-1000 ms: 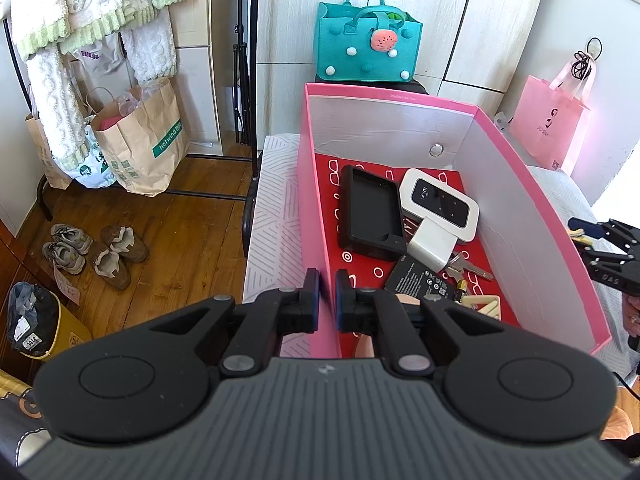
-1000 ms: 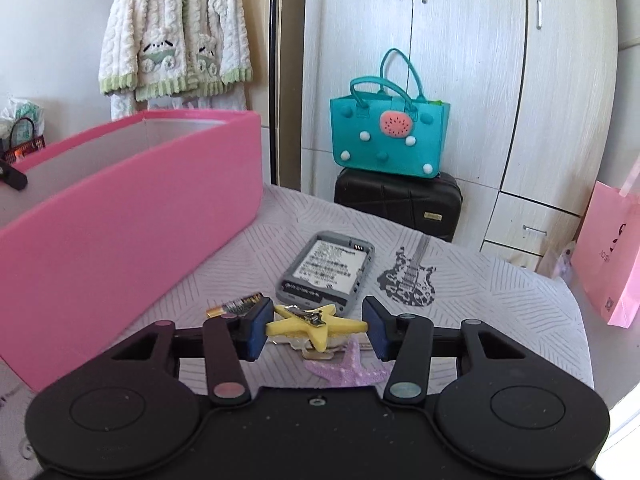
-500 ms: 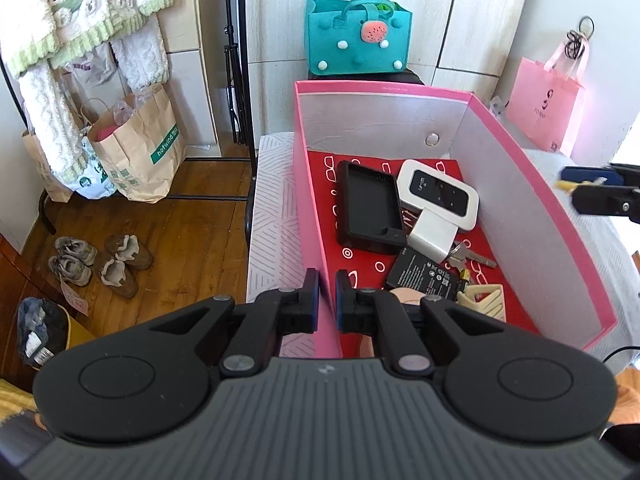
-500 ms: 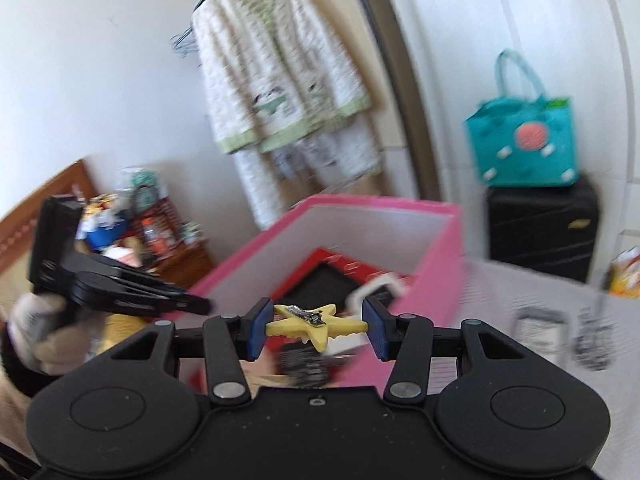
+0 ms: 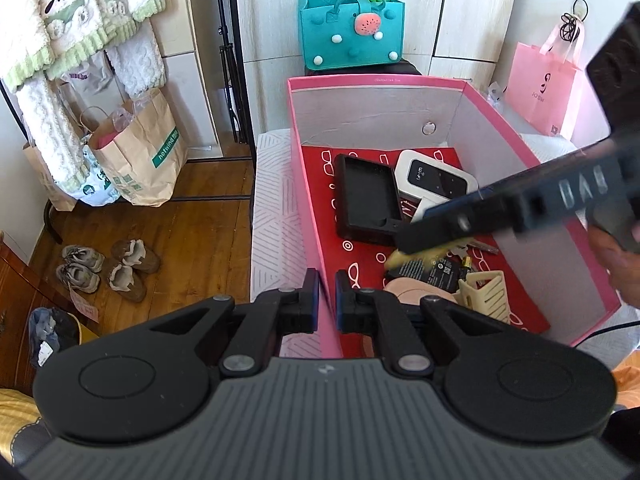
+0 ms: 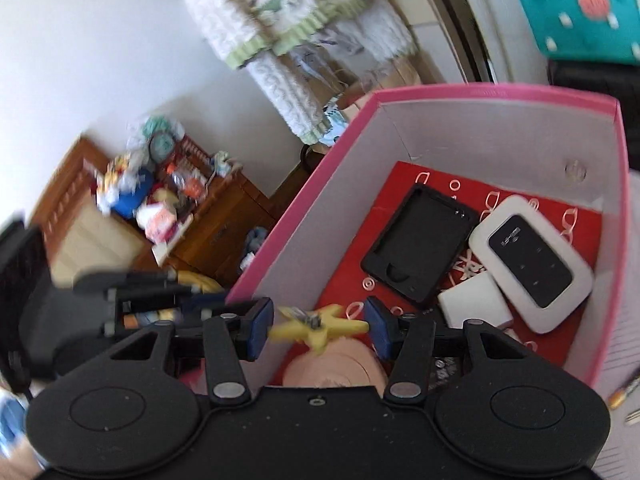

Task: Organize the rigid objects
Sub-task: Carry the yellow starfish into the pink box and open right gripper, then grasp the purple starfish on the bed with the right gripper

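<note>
My left gripper (image 5: 327, 304) is shut on the near left wall of the pink box (image 5: 308, 184). My right gripper (image 6: 319, 330) is shut on a yellow star clip (image 6: 316, 325) and holds it inside the box (image 6: 500, 92), above its near end. In the left wrist view the right gripper (image 5: 404, 248) reaches in from the right, with the yellow star (image 5: 394, 258) at its tip. The box holds a black phone case (image 5: 366, 196), a white router (image 5: 436, 178), a white charger (image 6: 474, 306), a black battery (image 5: 430, 274), keys and a beige clip (image 5: 484, 292).
A teal felt bag (image 5: 352, 28) stands behind the box. A pink shopping bag (image 5: 544, 84) is at the back right. Paper bags (image 5: 140, 152) and shoes (image 5: 108, 268) lie on the wooden floor at the left. A cluttered wooden cabinet (image 6: 168, 220) shows left in the right wrist view.
My right gripper has carried the yellow star from the bed over the box rim and down into the box. My left gripper has kept its hold on the box wall.
</note>
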A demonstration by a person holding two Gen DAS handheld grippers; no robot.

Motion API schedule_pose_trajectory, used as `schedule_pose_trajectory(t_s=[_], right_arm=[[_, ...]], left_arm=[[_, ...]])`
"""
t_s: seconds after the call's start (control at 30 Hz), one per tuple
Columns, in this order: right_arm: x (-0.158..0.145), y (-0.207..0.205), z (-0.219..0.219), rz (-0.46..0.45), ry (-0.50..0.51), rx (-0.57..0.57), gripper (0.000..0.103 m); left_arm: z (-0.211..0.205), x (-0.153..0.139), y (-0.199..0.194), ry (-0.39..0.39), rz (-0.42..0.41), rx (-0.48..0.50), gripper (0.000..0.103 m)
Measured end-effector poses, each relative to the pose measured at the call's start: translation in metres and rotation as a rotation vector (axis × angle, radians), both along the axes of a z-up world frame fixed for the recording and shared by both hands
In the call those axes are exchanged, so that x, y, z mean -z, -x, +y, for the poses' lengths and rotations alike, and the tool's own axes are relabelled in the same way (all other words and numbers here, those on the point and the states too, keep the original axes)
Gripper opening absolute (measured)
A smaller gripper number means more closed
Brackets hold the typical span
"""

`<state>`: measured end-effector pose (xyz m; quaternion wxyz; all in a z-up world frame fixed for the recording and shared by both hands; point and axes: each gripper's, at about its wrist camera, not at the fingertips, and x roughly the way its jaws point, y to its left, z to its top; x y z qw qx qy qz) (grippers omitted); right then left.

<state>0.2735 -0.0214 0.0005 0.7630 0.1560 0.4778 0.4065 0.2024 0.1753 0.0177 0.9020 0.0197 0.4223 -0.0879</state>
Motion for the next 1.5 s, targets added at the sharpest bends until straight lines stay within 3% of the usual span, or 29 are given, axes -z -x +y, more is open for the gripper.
schedule_pose_trajectory(t_s=[0.17, 0.33, 0.53, 0.7, 1.03, 1.17, 1.3, 1.5], right_arm=[[-0.018, 0.016, -0.016, -0.064, -0.063, -0.013, 0.063], [-0.034, 0.033, -0.052, -0.143, -0.042, 0.015, 0.064], [-0.047, 0.052, -0.108, -0.262, 0.035, 0.185, 0.064], [-0.049, 0.067, -0.149, -0.293, 0.101, 0.273, 0.064], [0.001, 0.093, -0.206, -0.435, 0.395, 0.426, 0.063], [0.025, 0.087, -0.218, -0.402, 0.408, 0.424, 0.053], [0.045, 0.078, -0.221, -0.368, 0.392, 0.401, 0.030], [0.058, 0.074, -0.216, -0.440, 0.472, 0.408, 0.034]], left_arm=[[0.001, 0.001, 0.002, -0.005, -0.005, 0.008, 0.007], [0.003, 0.001, 0.002, 0.003, -0.008, 0.009, 0.007], [0.003, 0.001, 0.003, 0.003, -0.013, 0.002, 0.007], [-0.003, 0.001, 0.003, -0.035, -0.015, 0.001, 0.007], [-0.004, 0.001, 0.003, -0.029, -0.015, -0.026, 0.007], [-0.004, 0.002, 0.003, -0.031, -0.010, -0.036, 0.007], [-0.007, 0.004, 0.001, -0.041, -0.002, -0.037, 0.007], [-0.009, 0.005, 0.000, -0.048, 0.004, -0.040, 0.007]])
